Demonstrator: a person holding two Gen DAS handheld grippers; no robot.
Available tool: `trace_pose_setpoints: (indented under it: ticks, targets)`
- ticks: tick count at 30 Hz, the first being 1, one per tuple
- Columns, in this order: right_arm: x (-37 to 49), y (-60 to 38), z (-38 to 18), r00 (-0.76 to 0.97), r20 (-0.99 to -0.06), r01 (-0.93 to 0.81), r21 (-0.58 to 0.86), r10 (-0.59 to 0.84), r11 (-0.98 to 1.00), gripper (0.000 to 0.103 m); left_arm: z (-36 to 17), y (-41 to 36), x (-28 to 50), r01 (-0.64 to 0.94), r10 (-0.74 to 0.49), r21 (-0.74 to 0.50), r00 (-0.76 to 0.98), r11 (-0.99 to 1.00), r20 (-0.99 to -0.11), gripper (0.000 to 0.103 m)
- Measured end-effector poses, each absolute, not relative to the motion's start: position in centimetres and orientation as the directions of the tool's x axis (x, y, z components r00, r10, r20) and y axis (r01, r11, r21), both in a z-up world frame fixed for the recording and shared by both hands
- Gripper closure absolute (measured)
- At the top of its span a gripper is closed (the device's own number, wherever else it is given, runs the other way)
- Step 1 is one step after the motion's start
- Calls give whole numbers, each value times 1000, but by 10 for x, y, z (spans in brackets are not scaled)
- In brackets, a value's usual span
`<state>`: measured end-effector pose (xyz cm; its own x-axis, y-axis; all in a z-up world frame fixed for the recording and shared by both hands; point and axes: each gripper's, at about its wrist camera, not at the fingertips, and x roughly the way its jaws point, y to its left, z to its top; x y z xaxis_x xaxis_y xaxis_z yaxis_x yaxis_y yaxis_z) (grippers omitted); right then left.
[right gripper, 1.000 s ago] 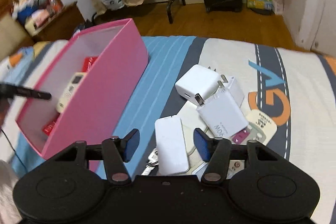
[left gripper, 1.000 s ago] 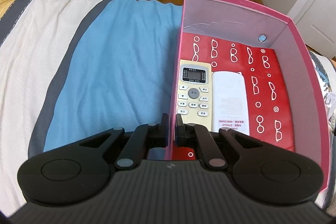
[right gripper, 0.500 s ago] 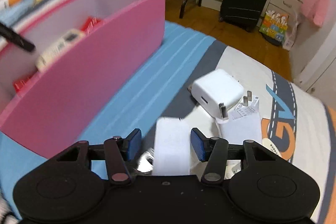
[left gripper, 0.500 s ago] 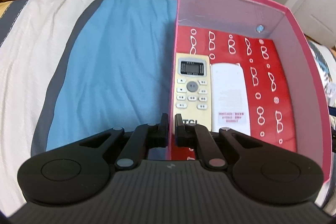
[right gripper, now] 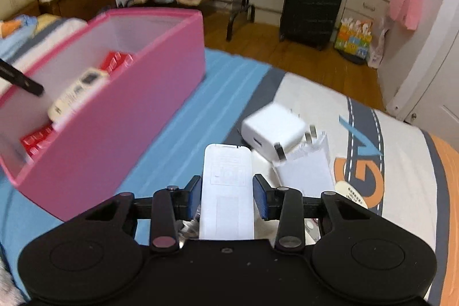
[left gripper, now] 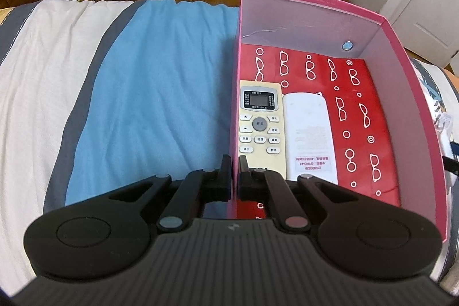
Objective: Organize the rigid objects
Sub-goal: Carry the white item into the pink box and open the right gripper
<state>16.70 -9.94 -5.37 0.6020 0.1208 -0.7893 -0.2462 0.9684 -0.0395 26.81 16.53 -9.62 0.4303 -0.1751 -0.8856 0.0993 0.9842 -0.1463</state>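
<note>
- A bedspread (left gripper: 149,93) in cream, grey and blue stripes filled the left of the left wrist view.
- The left gripper (left gripper: 234,174) was clamped on the near left wall of the pink box (left gripper: 413,111), one finger outside the wall and one inside.
- Inside the box, a cream remote (left gripper: 261,128) lay face up against the left wall, on a red liner printed with white glasses.
- Just to its right a white remote (left gripper: 308,131) lay face down, the two side by side and touching or nearly so.
- The right part of the box floor was bare liner.
- In the right wrist view the pink box (right gripper: 120,131) stood on the left, with the cream remote (right gripper: 77,93) visible inside.
- The right gripper (right gripper: 226,197) was closing around a white remote (right gripper: 226,191) that lay lengthwise between its blue pads; a small gap showed at the right pad, while the left pad was at the remote's edge.
- Beyond and to the right, a white charger (right gripper: 272,131) lay on the bedspread (right gripper: 401,191), touching a second white charger (right gripper: 304,171) with its prongs up.
- A round cream tag (right gripper: 351,194) lay just right of those.
</note>
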Motion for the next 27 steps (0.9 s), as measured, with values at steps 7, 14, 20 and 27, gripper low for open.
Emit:
trace_pose_setpoints:
  ticks: [7,14,20,27]
  targets:
    - [140,-62,-3,663,-684,-391,29,304,920,59,-93,165,266,144,-184,-133,441,981,-879,100]
    - [143,34,20,539,-720,-633,-3,438,774,59,-93,163,264,157,-182,-124,439,980,-880,99]
    - [174,67,-4,438,-785,-680,29,438,732,60,-95,169,266,149,-205,-155,436,977,-876,99]
    - [211,98,-36,258,-855,-810,62,450,583,60,-95,170,264,148,-211,-162,438,976,-874,98]
